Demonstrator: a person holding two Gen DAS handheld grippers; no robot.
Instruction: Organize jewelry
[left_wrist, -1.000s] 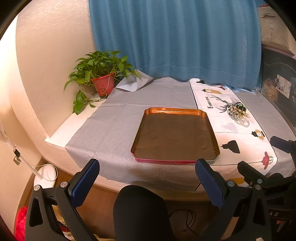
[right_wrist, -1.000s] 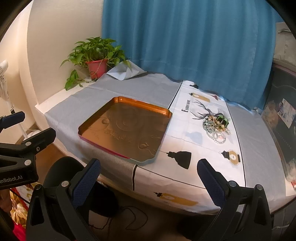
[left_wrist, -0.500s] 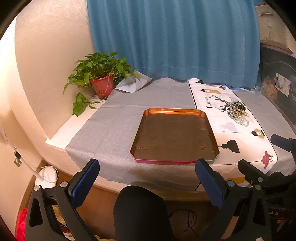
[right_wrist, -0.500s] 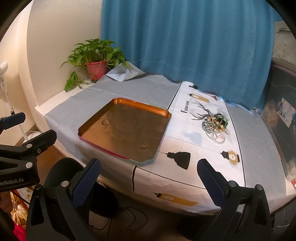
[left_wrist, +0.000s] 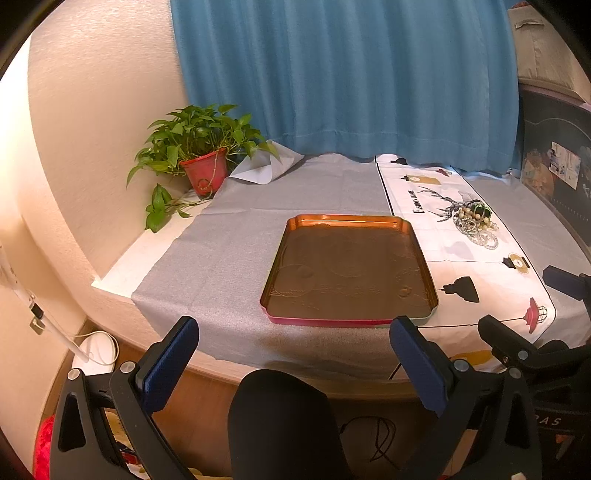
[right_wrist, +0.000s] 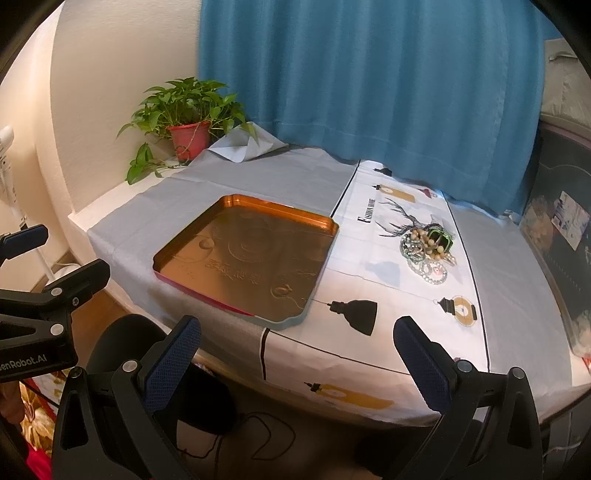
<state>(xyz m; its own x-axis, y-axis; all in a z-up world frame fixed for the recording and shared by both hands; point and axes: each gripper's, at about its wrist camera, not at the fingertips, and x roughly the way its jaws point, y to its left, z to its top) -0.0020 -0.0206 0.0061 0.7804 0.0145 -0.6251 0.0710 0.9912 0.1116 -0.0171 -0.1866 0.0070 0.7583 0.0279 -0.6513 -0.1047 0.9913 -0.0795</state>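
A pile of bead bracelets and necklaces (left_wrist: 474, 223) lies on the white printed cloth, right of an empty orange metal tray (left_wrist: 349, 267). The pile (right_wrist: 426, 249) and the tray (right_wrist: 247, 254) also show in the right wrist view. My left gripper (left_wrist: 295, 365) is open and empty, off the table's near edge in front of the tray. My right gripper (right_wrist: 297, 363) is open and empty, off the near edge, well short of the pile. The right gripper's fingers (left_wrist: 517, 347) show at the left view's right edge.
A potted plant (left_wrist: 201, 164) in a red pot stands at the table's back left corner by the wall. A blue curtain (left_wrist: 351, 74) hangs behind. A black chair back (left_wrist: 280, 417) is below the table edge. A grey cloth (left_wrist: 229, 251) covers the left side.
Both views have shifted slightly; the table looks a little nearer. Both grippers stay open and nothing on the table has moved.
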